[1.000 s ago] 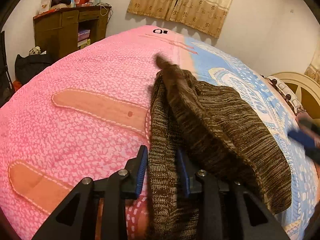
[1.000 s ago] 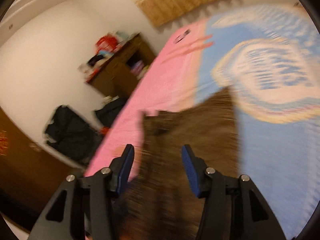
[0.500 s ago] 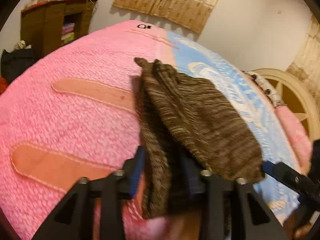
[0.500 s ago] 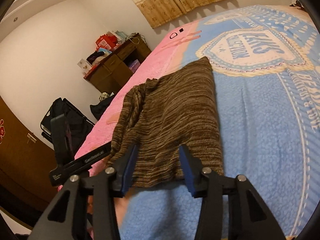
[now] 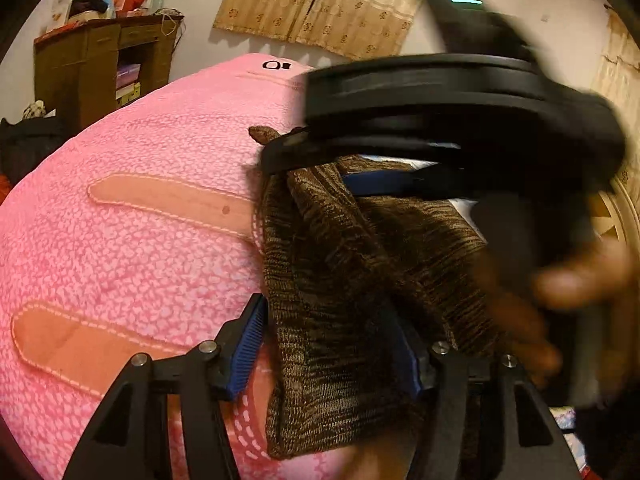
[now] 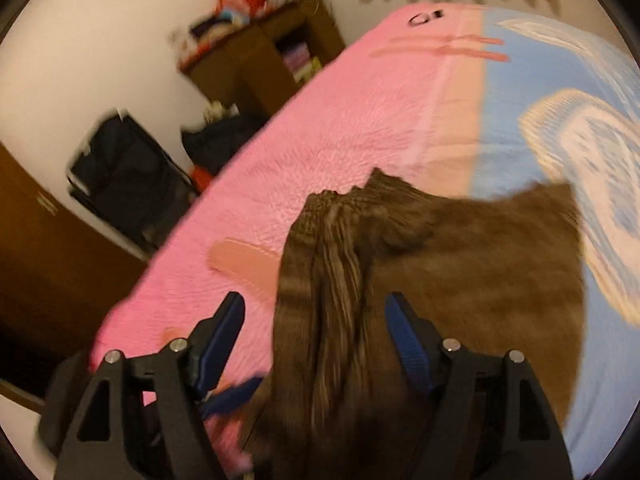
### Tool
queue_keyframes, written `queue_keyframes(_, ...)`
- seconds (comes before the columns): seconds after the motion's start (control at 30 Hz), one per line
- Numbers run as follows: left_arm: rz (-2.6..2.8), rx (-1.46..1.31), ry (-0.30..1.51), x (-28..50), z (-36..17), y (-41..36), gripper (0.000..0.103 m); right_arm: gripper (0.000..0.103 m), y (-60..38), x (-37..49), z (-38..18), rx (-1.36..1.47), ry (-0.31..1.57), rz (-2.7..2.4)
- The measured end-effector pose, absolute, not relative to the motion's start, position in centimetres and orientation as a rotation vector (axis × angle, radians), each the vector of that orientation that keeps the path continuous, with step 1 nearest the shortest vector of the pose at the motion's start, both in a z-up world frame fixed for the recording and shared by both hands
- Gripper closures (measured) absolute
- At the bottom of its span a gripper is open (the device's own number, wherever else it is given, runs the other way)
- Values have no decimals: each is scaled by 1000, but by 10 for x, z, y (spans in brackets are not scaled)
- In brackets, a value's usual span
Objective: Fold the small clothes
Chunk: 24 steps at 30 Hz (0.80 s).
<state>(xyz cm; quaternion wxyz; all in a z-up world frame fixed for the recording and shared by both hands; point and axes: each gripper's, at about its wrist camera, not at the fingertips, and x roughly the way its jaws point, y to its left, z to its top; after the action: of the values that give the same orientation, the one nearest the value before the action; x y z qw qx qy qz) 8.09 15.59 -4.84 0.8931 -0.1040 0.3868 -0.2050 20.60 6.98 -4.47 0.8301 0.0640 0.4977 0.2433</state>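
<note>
A brown knitted garment point(image 5: 340, 280) lies folded on the pink and blue bedspread point(image 5: 140, 240). My left gripper point(image 5: 332, 344) is open, its blue pads either side of the garment's near edge. The right gripper's body point(image 5: 460, 96) crosses blurred above the garment in the left wrist view, with the hand holding it at right. In the right wrist view the garment point(image 6: 440, 280) spreads ahead, blurred. My right gripper point(image 6: 316, 336) is open over the garment's folded left part.
A brown wooden cabinet point(image 5: 100, 68) with clutter on top stands at the far left by the wall. Dark bags point(image 6: 128, 176) sit on the floor beside the bed. Beige curtains point(image 5: 320, 4) hang behind the bed.
The right gripper has swung left over the garment, now crossing the left wrist view. Both grippers' jaws have widened. The garment's top layer looks more bunched.
</note>
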Motion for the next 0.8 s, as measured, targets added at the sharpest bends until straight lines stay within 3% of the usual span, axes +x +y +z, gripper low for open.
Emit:
queue_keyframes(0.03,-431,-219,802,80,-48,158,44,26,74,212,-49,131,1071,518)
queue_keyframes(0.07,-441,-227,802,79,-48,160,44,39,76,216,-51,123,1071,527)
queue_keyframes(0.1,-453,-240,800,78,-47,165,44,58,76,217,-49,97,1050,535)
queue_keyframes(0.13,-462,-250,797,76,-46,170,44,90,72,220,-49,113,1063,545)
queue_keyframes(0.3,-538,-324,761,62,-31,184,44,91,41,223,-66,297,1083,585)
queue_keyframes(0.73,-616,-165,857,44,-44,139,41,92,35,217,-65,325,1072,578)
queue_keyframes(0.77,-585,-133,861,44,-47,136,44,92,30,215,-63,319,1061,576)
queue_keyframes(0.8,-556,-122,863,45,-50,137,65,92,29,211,-57,297,1030,570)
